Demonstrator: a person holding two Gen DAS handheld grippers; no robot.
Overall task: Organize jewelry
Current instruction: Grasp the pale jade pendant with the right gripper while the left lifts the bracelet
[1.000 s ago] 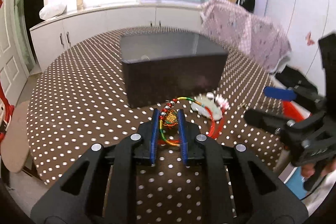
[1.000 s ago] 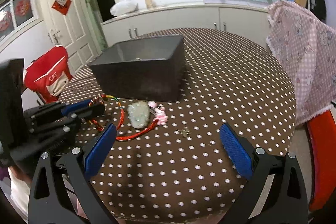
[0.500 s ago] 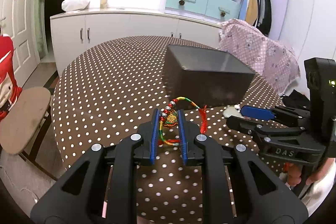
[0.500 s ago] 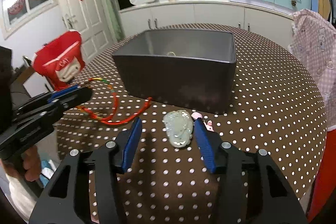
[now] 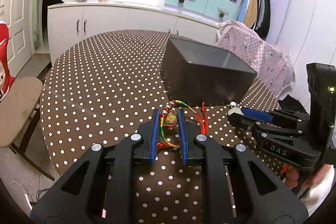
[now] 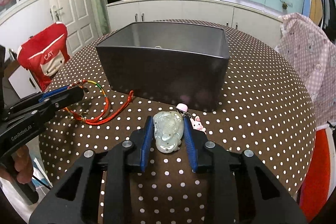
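Right gripper [image 6: 168,136], nearest: blue pads have just been closing in on a pale jade pendant [image 6: 168,133], which lies on the dotted tablecloth [image 6: 252,119] just before the dark box [image 6: 163,73]; pads touch or nearly touch its sides; a pink charm [image 6: 181,107] sits at its far end, against the box front. Left gripper [image 5: 168,129]: pads clamped on a gold-and-red knot charm [image 5: 170,120] of the braided bracelet [image 6: 98,117]; red cord trails toward the box's near left corner. Box: open-topped, centre of the round table. White cabinets [image 6: 178,10] beyond the box.
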